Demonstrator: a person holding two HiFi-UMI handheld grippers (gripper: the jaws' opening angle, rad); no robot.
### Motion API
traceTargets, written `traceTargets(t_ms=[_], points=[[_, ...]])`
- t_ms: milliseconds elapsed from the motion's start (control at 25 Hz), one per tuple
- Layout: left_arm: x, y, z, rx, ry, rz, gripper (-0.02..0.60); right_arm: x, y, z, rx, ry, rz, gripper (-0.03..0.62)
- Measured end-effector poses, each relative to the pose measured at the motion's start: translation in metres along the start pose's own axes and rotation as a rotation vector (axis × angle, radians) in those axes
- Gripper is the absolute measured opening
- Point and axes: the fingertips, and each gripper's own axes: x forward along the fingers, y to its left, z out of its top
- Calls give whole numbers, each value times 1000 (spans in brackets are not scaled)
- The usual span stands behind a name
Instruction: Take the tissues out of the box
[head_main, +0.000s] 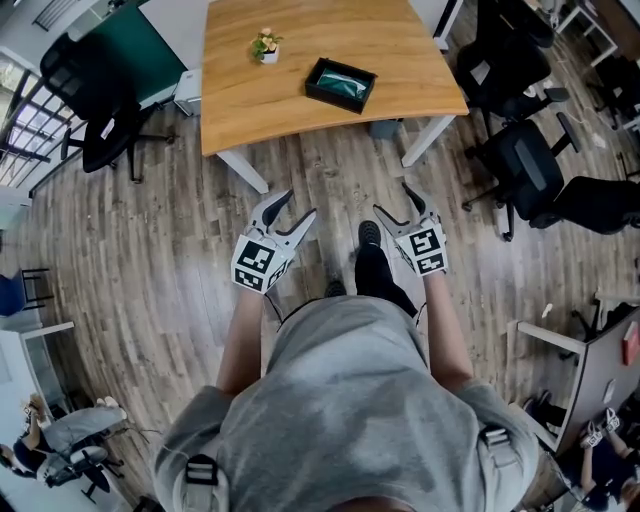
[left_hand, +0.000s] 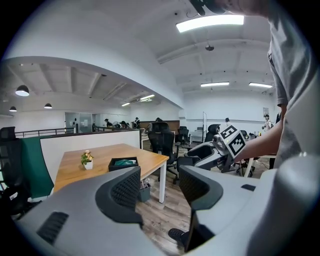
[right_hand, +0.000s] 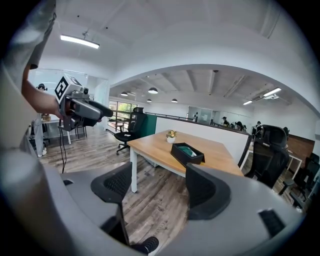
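Note:
A black tissue box (head_main: 341, 84) holding a green pack lies on the wooden table (head_main: 260, 110), right of middle. The same box (left_hand: 123, 163) shows in the left gripper view and the box (right_hand: 187, 154) in the right gripper view, far ahead of the jaws. My left gripper (head_main: 295, 212) is open over the floor, well short of the table. My right gripper (head_main: 396, 202) is open too, beside it. Nothing sits between either pair of jaws. The left gripper (left_hand: 159, 186) and right gripper (right_hand: 158, 186) both face the table.
A small potted plant (head_main: 266, 46) stands on the table left of the box. Black office chairs (head_main: 530, 160) crowd the right side, and another chair (head_main: 100, 110) stands at the left. White table legs (head_main: 243, 170) reach the wooden floor ahead of me.

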Motion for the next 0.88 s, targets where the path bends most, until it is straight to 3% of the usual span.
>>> traceTargets(t_ms=[520, 880], points=[[44, 47, 4, -28, 64, 56, 245, 55, -61, 5, 22, 2, 35, 323], [94, 70, 5, -57, 111, 64, 259, 100, -92, 3, 40, 14, 104, 319]])
